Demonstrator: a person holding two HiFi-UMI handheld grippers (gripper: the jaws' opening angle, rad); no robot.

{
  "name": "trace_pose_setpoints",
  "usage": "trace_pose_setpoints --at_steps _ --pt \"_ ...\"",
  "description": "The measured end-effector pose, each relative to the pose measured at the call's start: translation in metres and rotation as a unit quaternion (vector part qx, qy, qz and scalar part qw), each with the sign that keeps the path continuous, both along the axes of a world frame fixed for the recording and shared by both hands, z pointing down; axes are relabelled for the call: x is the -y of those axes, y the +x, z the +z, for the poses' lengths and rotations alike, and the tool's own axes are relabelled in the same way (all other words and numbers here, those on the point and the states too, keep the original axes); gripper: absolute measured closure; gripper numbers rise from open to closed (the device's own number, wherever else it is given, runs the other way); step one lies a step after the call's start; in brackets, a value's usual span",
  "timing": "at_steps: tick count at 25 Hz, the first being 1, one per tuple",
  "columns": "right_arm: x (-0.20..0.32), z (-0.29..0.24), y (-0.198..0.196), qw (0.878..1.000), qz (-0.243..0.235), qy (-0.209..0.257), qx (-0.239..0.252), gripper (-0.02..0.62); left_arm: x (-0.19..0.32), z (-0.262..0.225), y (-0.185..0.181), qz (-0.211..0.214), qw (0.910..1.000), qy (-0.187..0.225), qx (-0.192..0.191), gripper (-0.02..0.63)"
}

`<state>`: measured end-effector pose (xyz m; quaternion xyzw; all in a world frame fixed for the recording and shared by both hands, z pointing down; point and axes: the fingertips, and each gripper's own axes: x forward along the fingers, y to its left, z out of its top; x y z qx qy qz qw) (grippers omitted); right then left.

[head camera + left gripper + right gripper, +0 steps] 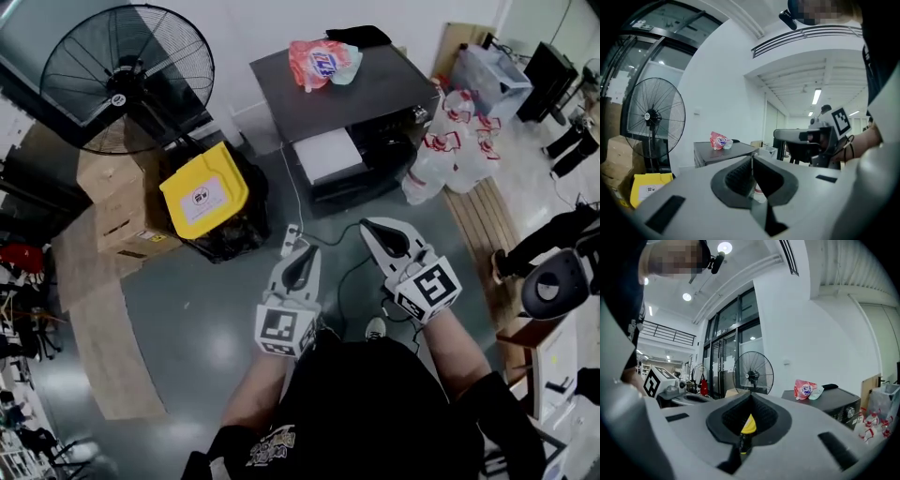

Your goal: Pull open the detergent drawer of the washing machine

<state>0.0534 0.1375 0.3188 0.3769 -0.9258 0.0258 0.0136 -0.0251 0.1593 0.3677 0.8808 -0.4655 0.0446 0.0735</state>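
The left gripper [303, 255] has its jaws pressed together on nothing, and the right gripper [373, 228] beside it is closed and empty too. Both hang in front of the washing machine [347, 89], well short of it and pointing its way. I'd say the approach is the step in hand, with the drawer not yet touched. The white panel [326, 155] on the machine's front looks like the detergent drawer, though I can't tell whether it sits flush. Next, one gripper must cross to the machine, part its jaws, take the drawer's front edge and pull straight back. Only the head view shows that white panel and the yellow-lidded bin [203, 197] beside the machine. The right gripper view adds the machine's control knob [850, 412]. The left gripper view gives only the machine's side, with the pink detergent pouch [720, 140] on top.
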Motion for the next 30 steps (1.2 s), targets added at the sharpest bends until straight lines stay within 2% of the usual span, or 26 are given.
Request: trace_pose_setpoints --at_steps 6,11,21,30 --pt "-0.033 0.007 0.041 1.000 -0.026 -0.013 0.004 0.592 -0.041 0.000 0.054 -0.007 1.0000 0.003 0.005 0.592" --pt "-0.059 0.015 0.062 0.999 -0.044 -0.022 0.007 0.592 -0.072 0.006 0.076 -0.020 0.9996 0.001 0.017 0.592" --pt "-0.082 0.020 0.081 0.998 -0.058 -0.036 0.013 0.592 -0.092 0.003 0.097 -0.031 0.9994 0.013 0.012 0.592" --pt "-0.079 0.019 0.082 0.998 -0.057 -0.036 0.015 0.592 -0.087 0.000 0.097 -0.033 0.9993 0.012 0.012 0.592"
